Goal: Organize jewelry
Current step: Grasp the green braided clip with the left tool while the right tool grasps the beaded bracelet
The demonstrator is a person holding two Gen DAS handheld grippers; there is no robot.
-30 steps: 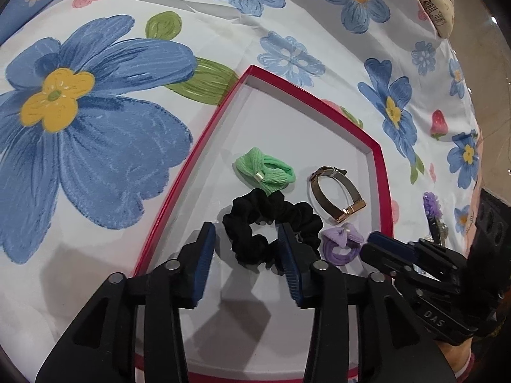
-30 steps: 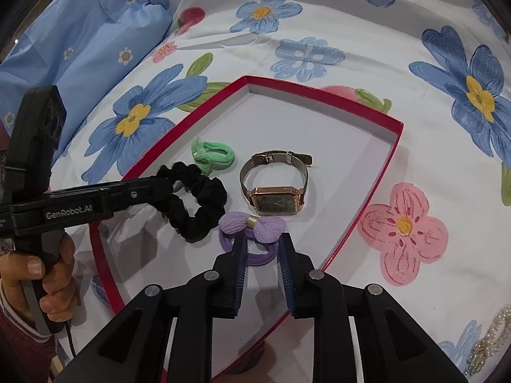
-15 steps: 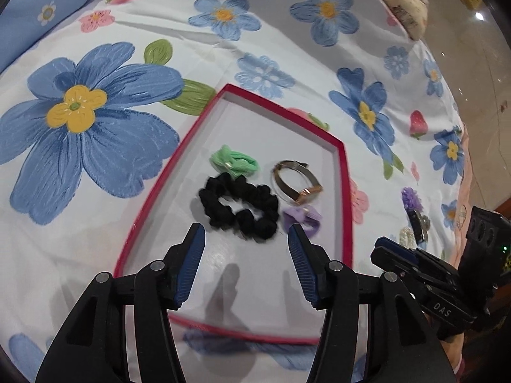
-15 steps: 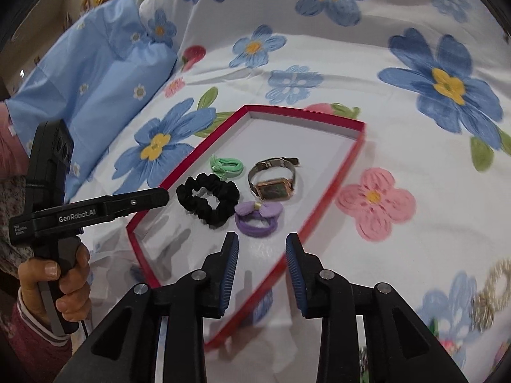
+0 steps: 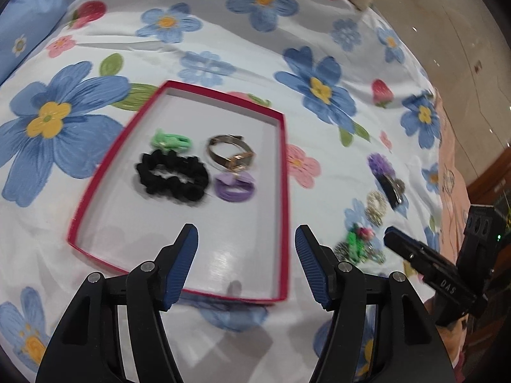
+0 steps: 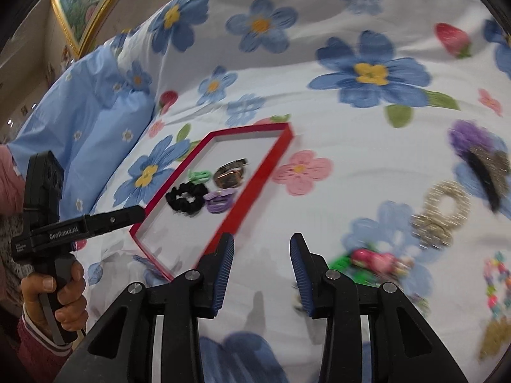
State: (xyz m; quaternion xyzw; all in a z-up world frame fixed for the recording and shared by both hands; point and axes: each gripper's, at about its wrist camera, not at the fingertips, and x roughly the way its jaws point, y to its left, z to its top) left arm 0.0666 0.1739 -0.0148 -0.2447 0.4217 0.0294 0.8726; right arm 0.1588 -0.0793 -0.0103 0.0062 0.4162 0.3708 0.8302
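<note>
A red-rimmed tray [image 5: 284, 191] [image 6: 255, 185] lies on the flowered sheet. In it lie a black scrunchie [image 5: 172, 178] [image 6: 186, 198], a green hair tie [image 5: 171, 140] [image 6: 198, 176], a gold watch [image 5: 231, 154] [image 6: 230, 174] and a purple bow tie [image 5: 234, 188] [image 6: 218, 201]. My left gripper [image 5: 246, 265] is open and empty over the tray's near edge. My right gripper [image 6: 261, 271] is open and empty, right of the tray over the sheet. A green and pink piece [image 6: 367, 261] [image 5: 354, 242] lies just right of it.
Loose pieces lie on the sheet right of the tray: a beaded gold ring [image 6: 442, 212] [image 5: 375, 207], a purple and black hair clip [image 6: 479, 159] [image 5: 386, 178], a coloured bead string [image 6: 496, 282]. A blue pillow [image 6: 89, 121] lies at the left.
Both grippers have pulled back from the tray and opened wider. The right gripper has swung right toward the loose pieces. The purple bow tie stays in the tray.
</note>
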